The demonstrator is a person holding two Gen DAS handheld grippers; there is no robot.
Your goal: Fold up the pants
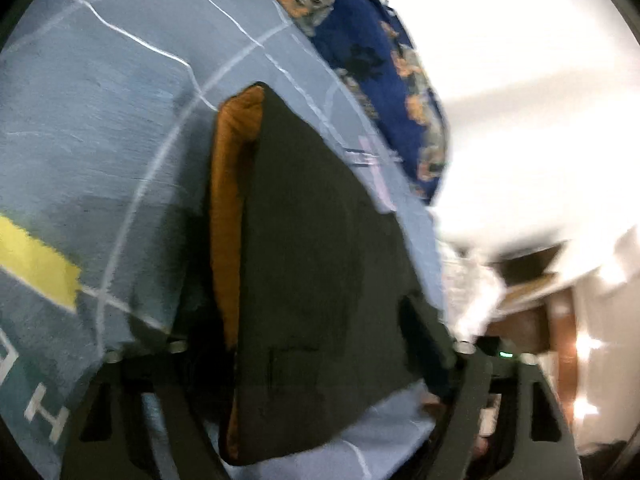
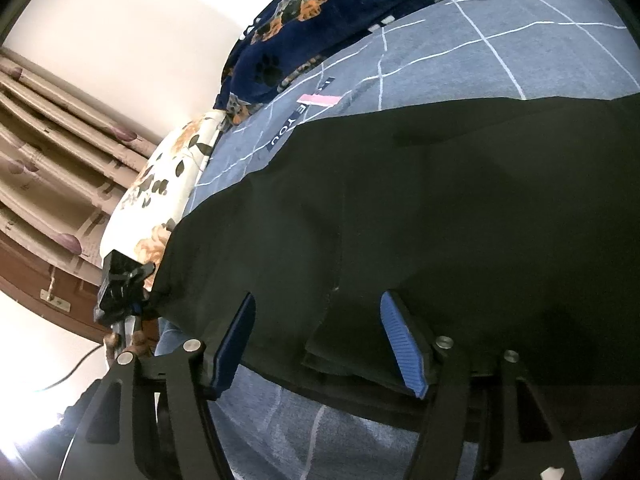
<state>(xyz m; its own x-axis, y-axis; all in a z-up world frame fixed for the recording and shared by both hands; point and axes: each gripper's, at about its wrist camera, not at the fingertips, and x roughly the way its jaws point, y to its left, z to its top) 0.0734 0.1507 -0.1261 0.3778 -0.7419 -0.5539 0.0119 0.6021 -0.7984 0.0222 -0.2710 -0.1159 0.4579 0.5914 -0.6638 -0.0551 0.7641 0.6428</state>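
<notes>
Left wrist view, blurred: your left gripper (image 1: 320, 392) is down at the near end of the dark pants (image 1: 320, 240), which lie on the grey-blue bedsheet (image 1: 100, 120) with white lines. The cloth runs between the two fingers, the right finger (image 1: 424, 344) shows beside the edge, the left one is hidden under the fabric, so you cannot tell whether the pads actually press on it. An orange inner lining (image 1: 230, 200) shows along the left edge, which suggests a layer is turned over there, so the pants look at least partly doubled lengthwise. Blue floral blanket (image 1: 400, 80) sits beyond. Right wrist view, sharp: your right gripper (image 2: 316, 344) has its blue pads (image 2: 402, 348) standing fairly wide, apart from each other, with the pants (image 2: 440, 220) hem lying between them but not pinched; both pads are clear of the cloth face. The pants spread broad and flat across the bedsheet (image 2: 480, 52), near the floral pillow (image 2: 160, 184). Your left gripper (image 2: 124, 284) shows at the far left edge of the garment. Judgement: early to middle stage. Garment is laid out and maybe halved, the crosswise folds are not done yet, and the right side has no grip for the next fold.
</notes>
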